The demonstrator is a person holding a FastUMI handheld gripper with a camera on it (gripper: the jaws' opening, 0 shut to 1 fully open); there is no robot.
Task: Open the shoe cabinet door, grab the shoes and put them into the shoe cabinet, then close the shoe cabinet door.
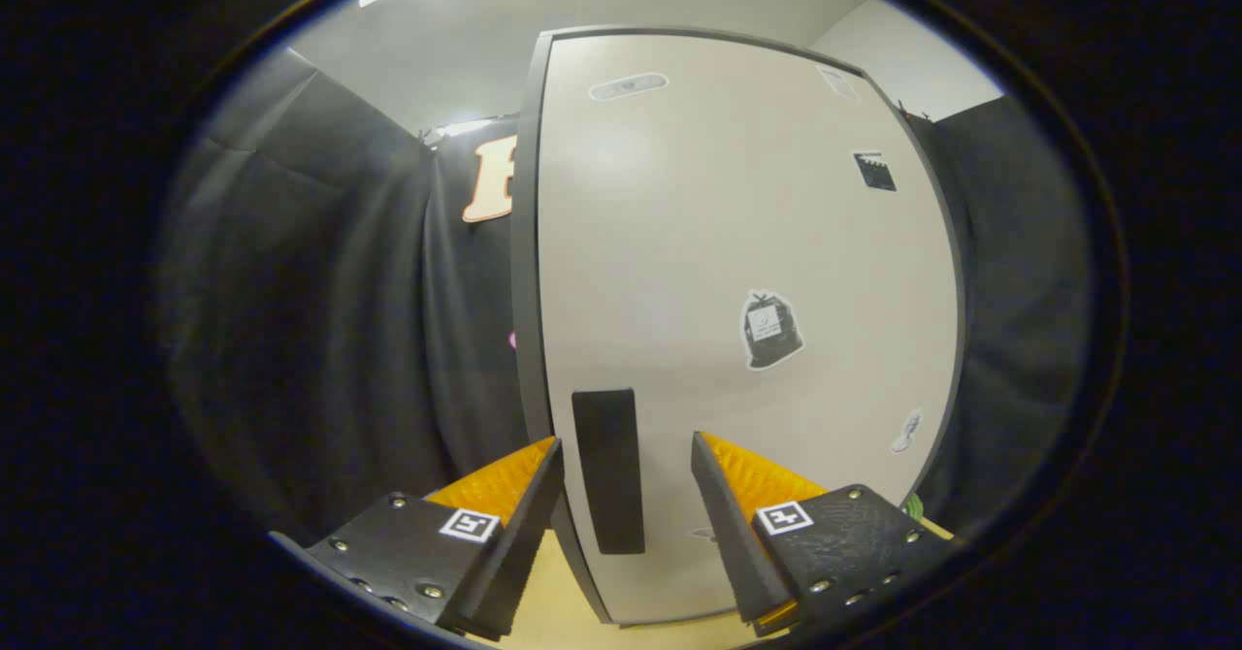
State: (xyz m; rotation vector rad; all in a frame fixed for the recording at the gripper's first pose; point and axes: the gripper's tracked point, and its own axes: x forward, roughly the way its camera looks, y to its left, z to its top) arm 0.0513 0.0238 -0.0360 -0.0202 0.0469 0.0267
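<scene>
Gripper view looks straight at the shoe cabinet (737,243), whose pale door (679,204) is closed, edged by a dark frame (524,272) along its left side and top. A dark upright handle (608,471) sits low on the door near its left edge. The tool (626,456) stands wide, its two fingers apart with nothing pressed between them; the handle shows in the gap between the fingers, closer to the left one, and whether either finger touches the door cannot be told. Several stickers mark the door: a dark bag-shaped one (770,330) near the middle, a small dark square one (875,171) higher up toward the right, a pale oval one (629,85) near the top, and a small pale one (907,431) low on the right edge. Black cloth (320,320) hangs on both sides of the cabinet. A light wooden floor (553,601) shows under the fingers at the cabinet's foot.
</scene>
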